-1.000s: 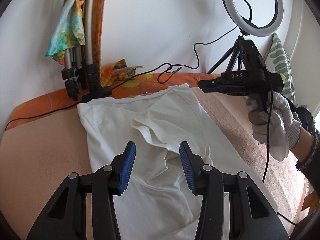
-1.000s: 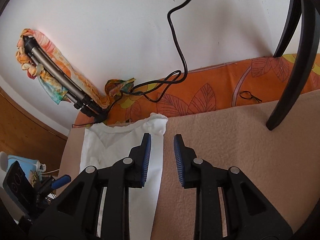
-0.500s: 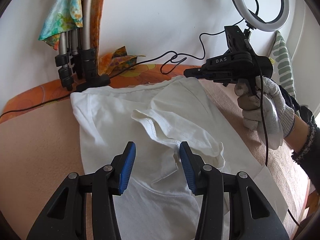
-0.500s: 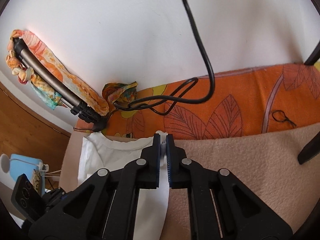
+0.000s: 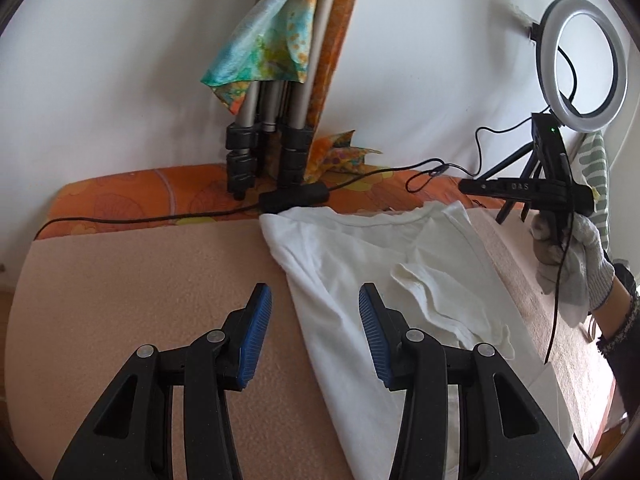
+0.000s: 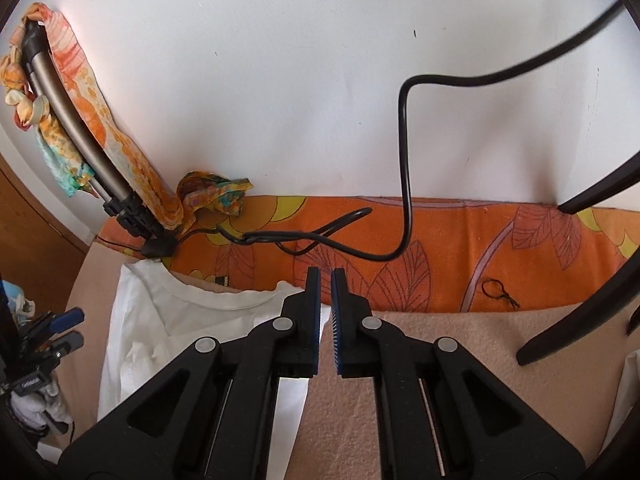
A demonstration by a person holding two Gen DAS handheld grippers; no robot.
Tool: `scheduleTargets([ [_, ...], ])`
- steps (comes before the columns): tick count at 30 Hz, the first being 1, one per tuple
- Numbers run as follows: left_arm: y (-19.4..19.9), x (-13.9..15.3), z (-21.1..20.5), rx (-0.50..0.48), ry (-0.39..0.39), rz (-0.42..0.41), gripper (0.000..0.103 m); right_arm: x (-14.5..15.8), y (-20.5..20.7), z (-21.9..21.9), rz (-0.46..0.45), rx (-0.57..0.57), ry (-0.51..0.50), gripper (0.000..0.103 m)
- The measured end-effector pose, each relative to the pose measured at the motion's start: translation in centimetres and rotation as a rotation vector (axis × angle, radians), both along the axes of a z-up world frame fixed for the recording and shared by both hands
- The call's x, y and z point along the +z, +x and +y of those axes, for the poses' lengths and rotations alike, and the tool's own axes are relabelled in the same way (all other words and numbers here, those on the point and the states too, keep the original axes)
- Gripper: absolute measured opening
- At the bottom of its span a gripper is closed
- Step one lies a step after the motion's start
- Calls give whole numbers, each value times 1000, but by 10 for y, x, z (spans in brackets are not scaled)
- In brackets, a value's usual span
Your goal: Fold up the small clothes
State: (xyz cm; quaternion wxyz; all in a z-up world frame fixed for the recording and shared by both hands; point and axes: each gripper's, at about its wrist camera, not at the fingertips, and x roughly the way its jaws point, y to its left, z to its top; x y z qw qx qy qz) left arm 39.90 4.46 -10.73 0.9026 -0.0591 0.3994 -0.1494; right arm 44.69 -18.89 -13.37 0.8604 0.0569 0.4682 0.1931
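Straddling the shirt (image 5: 360, 264)'s left edge at lower centre, the left gripper (image 5: 315, 334) is hanging spread; the right gripper (image 6: 326, 312) is nearly pressed together beside the collar, pinch unconfirmed. Next move likely calls for closing on the edge.

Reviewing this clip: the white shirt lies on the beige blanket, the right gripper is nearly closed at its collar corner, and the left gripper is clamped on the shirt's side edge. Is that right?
Not quite. In the left wrist view the left gripper is open, jaws apart around the side edge of the white shirt, gripping nothing. The rest holds: shirt on the beige blanket, right gripper nearly closed at the collar corner.
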Motion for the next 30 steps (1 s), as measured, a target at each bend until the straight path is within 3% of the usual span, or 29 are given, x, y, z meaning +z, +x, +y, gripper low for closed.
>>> scheduleTargets([
  [2,10,-2,7,1,-15,10,44,3,-9,0,-13,-2,-14,6],
  [6,25,-8,13,4,-8,24,44,15,-25,20,-23,120,-19,6],
  [8,36,-14,16,4,-40,62,44,18,-29,32,-30,147,-62,10],
  [9,42,-17,19,11,-63,78,44,18,-30,36,-31,150,-80,26],
  [10,48,-20,20,9,-89,93,44,17,-30,38,-29,146,-89,49],
  [11,53,-23,21,6,-109,105,44,16,-30,38,-34,137,-93,56],
  [16,73,-29,22,-5,-162,112,41,3,-25,22,-16,91,-76,56],
  [18,80,-29,22,-2,-170,111,20,-3,-23,15,-3,75,-63,56],
  [21,87,-27,16,-12,-153,109,8,-9,-21,6,13,64,-36,56],
  [23,90,-26,8,-25,-117,96,7,-15,-19,2,26,57,-26,56],
  [28,94,-22,0,-31,-54,74,12,-25,-16,-8,53,42,33,56],
  [30,92,-19,2,-32,-40,71,41,-25,-17,-8,46,32,23,56],
])
